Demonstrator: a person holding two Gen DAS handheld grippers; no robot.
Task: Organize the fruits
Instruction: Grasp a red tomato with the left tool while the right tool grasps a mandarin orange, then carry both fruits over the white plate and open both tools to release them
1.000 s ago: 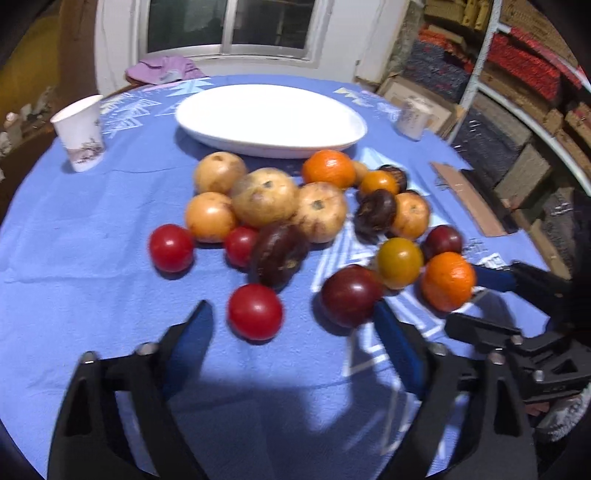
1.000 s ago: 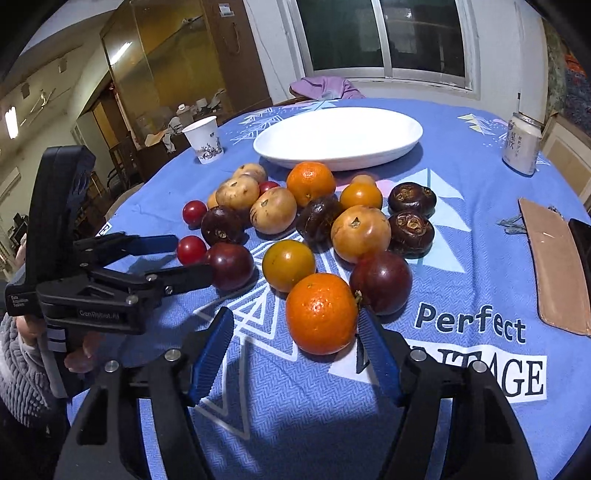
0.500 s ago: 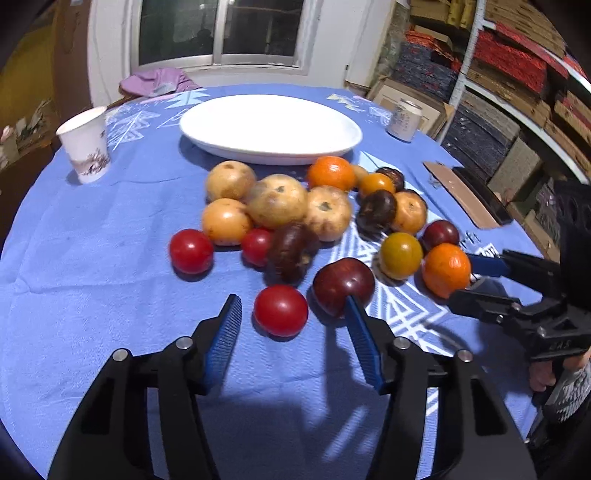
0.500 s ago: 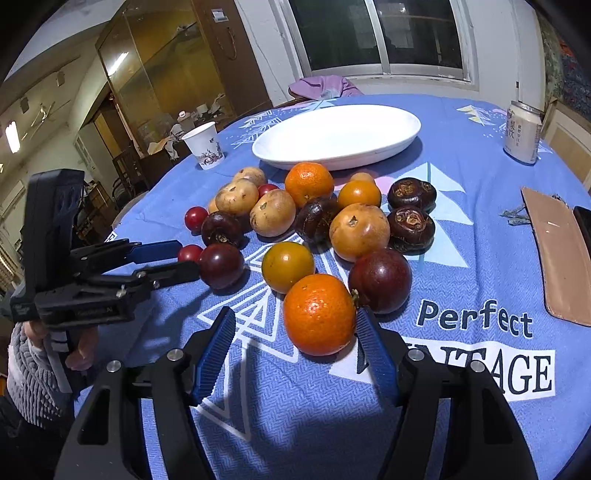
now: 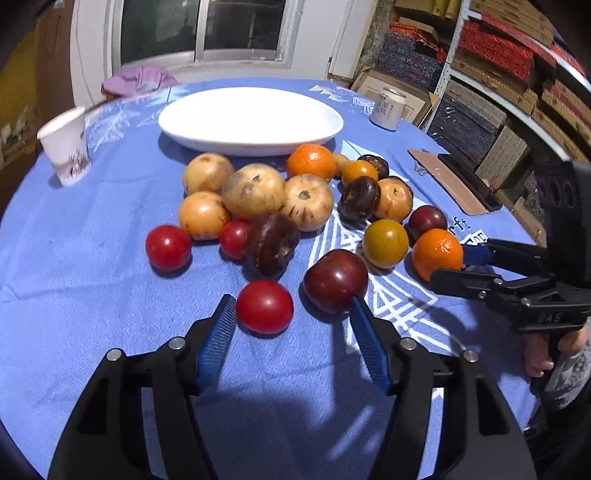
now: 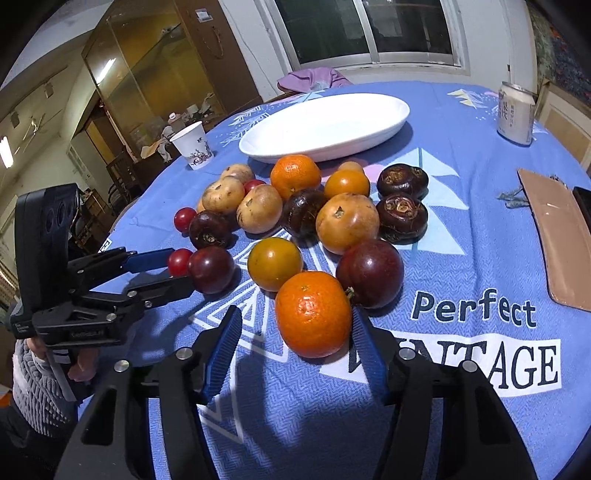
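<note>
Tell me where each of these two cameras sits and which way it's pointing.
Left wrist view: sits on the left gripper, looking down across the table at a red tomato; its own jaws, just opening, show, with the right gripper and a hand.
Right wrist view: sits on the right gripper, aimed at an orange between its jaws, just closing; the left gripper and a sleeve show.
Shared: white dish, paper cup, can.

dark window [image 5: 207, 29], wooden cabinet [image 6: 155, 74], stacked boxes [image 5: 498, 74]
</note>
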